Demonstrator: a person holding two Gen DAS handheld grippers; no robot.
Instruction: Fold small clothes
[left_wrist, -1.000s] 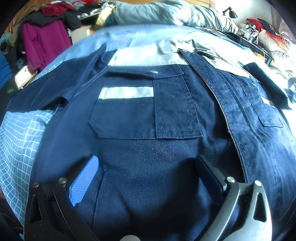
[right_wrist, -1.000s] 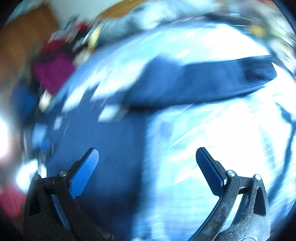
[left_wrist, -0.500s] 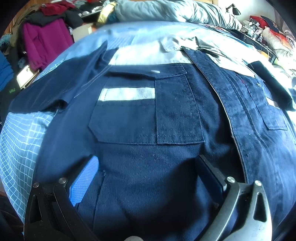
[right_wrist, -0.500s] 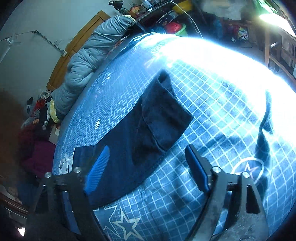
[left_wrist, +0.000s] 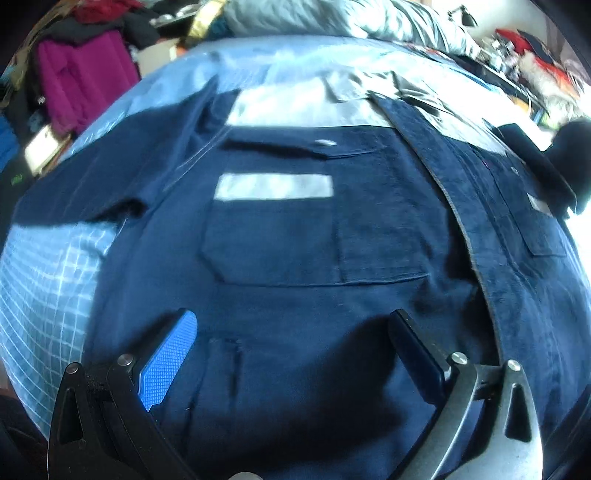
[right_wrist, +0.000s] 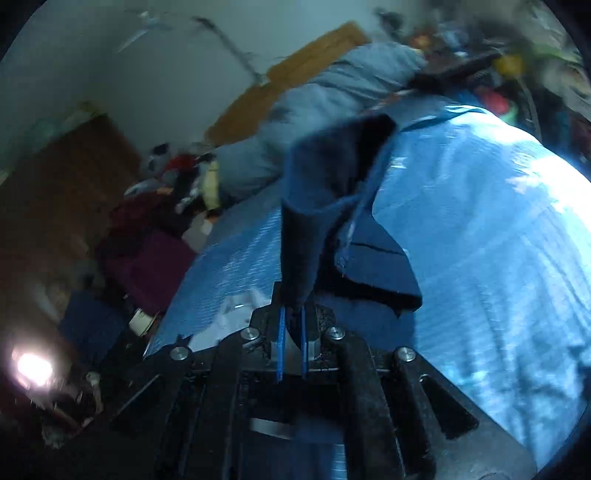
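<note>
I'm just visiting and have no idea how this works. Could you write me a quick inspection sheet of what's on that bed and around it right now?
Surface: bed with a blue checked sheet, sunlit on one side.
Job's things: navy work shirt spread flat, front up, chest pocket with a pale stripe; its sleeve is lifted off the sheet.
Clutter: grey duvet bunched at the far end of the bed.
Grippers: left tool open, low over the shirt's lower front; right tool shut on the sleeve.
Cables: nothing seen.
Surroundings: magenta garment and piled clothes beside the bed, a desk lamp, cluttered shelves, wooden door.
</note>
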